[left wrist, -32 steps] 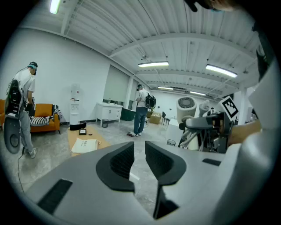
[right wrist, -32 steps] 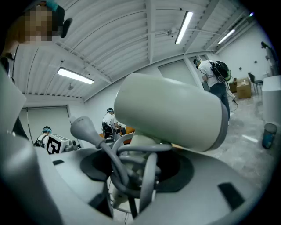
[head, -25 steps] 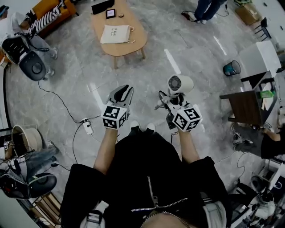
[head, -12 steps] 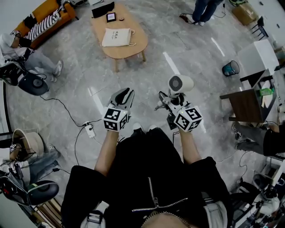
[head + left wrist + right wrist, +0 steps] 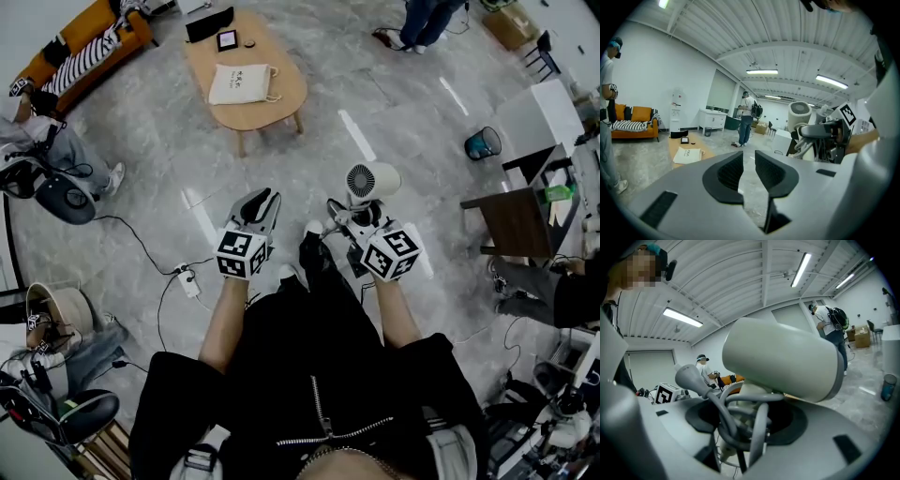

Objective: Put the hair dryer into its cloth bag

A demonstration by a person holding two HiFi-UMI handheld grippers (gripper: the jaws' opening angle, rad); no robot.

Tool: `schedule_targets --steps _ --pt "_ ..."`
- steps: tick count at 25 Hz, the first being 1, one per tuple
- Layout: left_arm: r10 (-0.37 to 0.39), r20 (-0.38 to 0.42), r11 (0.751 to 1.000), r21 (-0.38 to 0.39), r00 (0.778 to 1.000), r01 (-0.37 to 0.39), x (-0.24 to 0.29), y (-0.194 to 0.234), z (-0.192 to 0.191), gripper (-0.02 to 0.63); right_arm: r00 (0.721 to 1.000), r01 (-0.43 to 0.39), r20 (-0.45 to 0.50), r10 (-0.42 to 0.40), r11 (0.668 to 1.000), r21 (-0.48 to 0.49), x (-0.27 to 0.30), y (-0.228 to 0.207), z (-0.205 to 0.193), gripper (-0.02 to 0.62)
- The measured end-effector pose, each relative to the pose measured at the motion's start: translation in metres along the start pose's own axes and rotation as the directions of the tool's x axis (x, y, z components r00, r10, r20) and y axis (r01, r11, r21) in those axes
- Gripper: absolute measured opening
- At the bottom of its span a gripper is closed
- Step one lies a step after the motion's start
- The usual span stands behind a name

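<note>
Head view looks steeply down on the person standing on a grey marble floor (image 5: 169, 150), a gripper in each hand held out in front. The right gripper (image 5: 354, 217) carries the hair dryer (image 5: 371, 180), a pale cream one whose round rear grille faces up at the camera. In the right gripper view, the fingers (image 5: 790, 420) stand wide apart and are closed on the handle, with the grey cord (image 5: 740, 420) looped around it, while the hair dryer's barrel (image 5: 783, 357) fills the frame above them.

The left gripper (image 5: 260, 202) hovers just beside it at about the same height. In the left gripper view, its dark fingers (image 5: 727, 172) stand a narrow gap apart with nothing between them.

The cloth bag (image 5: 241, 83), off-white with a drawstring, lies flat on the oval wooden table (image 5: 284, 101) well ahead of both grippers. The left gripper view shows the bag (image 5: 687, 154) low at left, with an orange sofa (image 5: 633, 119) beyond it.
</note>
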State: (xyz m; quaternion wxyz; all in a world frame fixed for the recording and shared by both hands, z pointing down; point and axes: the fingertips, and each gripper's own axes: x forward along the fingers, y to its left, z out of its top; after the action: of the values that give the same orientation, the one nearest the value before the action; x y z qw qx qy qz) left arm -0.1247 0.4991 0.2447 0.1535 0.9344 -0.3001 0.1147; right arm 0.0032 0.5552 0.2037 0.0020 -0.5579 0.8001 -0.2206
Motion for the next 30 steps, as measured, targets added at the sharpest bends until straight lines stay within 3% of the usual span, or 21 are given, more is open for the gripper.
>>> schedule_targets --steps 14,30 --pt "0.027 0.002 0.999 0.016 1.000 -0.027 0.089 0.053 0.056 0.086 0.999 -0.041 0.000 0.041 0.999 -0.008 0.081 -0.069 0.057 0.268" --pt "0.051 -0.035 0.999 0.000 0.998 -0.051 0.160 0.080 0.082 0.085 0.996 -0.080 -0.038 0.080 0.997 0.012 0.130 -0.125 0.084 0.268"
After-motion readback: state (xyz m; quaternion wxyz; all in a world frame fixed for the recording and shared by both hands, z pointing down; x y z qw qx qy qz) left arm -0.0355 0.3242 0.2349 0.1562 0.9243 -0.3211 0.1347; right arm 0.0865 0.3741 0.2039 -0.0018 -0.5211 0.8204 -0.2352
